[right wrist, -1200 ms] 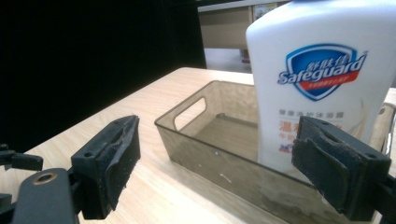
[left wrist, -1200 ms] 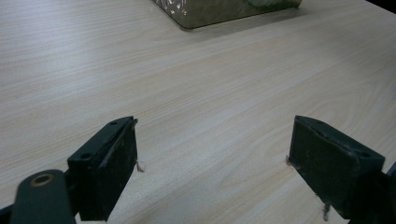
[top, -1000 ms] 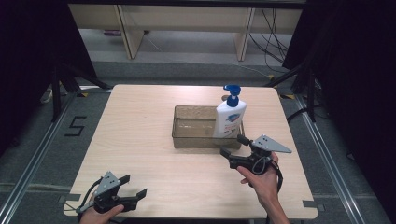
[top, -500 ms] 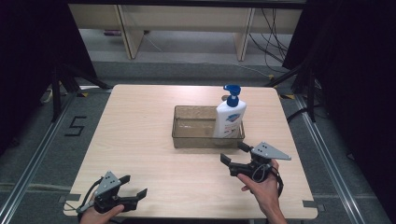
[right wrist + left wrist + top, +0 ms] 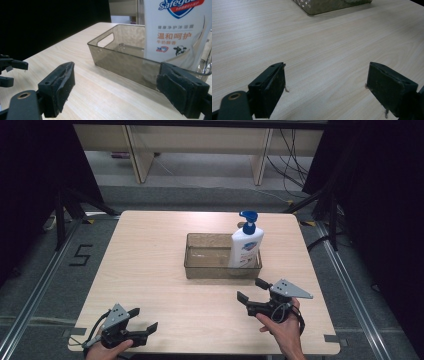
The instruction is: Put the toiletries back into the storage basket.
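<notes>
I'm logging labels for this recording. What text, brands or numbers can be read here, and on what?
"Safeguard", top and end cut off, on the soap bottle.
"温和呵护", orange, on the same label.
The smaller line above it and the print below are too small to read.
"5" marked on the floor left of the table.

Right claw (image 5: 252, 290) farther (slightly) from bottle (image 5: 245, 245)

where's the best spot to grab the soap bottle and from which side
Probably the flat white body of the soap bottle, above the rim of the bin it stands upright in. Come in with the right gripper, open and nearest, from the near side, jaws closing across the body. The blue pump head looks too narrow and loose for a firm hold.
</notes>
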`<state>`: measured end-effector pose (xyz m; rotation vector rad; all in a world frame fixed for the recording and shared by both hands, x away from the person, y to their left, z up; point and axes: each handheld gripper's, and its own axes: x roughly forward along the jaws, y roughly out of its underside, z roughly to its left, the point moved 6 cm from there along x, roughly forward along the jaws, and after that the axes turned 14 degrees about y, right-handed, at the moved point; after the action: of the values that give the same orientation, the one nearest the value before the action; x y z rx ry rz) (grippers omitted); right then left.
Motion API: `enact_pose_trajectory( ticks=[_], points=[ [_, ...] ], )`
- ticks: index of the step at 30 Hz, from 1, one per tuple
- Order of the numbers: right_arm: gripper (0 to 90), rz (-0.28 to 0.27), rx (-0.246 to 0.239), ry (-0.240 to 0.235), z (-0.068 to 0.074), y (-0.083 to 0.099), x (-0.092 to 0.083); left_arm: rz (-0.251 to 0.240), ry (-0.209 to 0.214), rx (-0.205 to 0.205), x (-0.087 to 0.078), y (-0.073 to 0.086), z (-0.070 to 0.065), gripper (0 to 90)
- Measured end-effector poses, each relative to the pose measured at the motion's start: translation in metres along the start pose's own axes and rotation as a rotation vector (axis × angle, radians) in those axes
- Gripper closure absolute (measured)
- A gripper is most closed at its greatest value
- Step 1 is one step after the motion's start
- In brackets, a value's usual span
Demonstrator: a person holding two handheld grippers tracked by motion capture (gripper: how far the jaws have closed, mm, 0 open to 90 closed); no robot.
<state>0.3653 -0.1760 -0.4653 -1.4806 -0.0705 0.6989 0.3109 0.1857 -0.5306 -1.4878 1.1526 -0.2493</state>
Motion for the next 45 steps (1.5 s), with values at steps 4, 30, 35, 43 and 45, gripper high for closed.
enact_pose_trajectory(
  ticks=[4, 30, 35, 43, 45],
  points=[
    [15.2, -0.009, 0.001, -0.003, 0.000, 0.003, -0.002, -0.001, 0.000, 0.001, 0.000, 0.000, 0.000, 14.8],
    [15.3, 0.045, -0.037, 0.016, -0.001, 0.031, -0.020, 0.005, -0.002, 0.004, 0.000, 0.000, 0.000, 14.8],
    [15.3, 0.050, -0.046, 0.020, -0.003, 0.035, -0.026, 0.003, -0.001, 0.004, 0.000, 0.000, 0.000, 14.8],
    [15.3, 0.066, -0.068, 0.033, -0.006, 0.040, -0.031, 0.005, 0.000, 0.002, 0.001, 0.000, -0.001, 14.8],
    [15.3, 0.068, -0.056, 0.023, -0.005, 0.042, -0.033, 0.006, 0.000, 0.001, 0.001, 0.000, -0.001, 14.8]
  ],
)
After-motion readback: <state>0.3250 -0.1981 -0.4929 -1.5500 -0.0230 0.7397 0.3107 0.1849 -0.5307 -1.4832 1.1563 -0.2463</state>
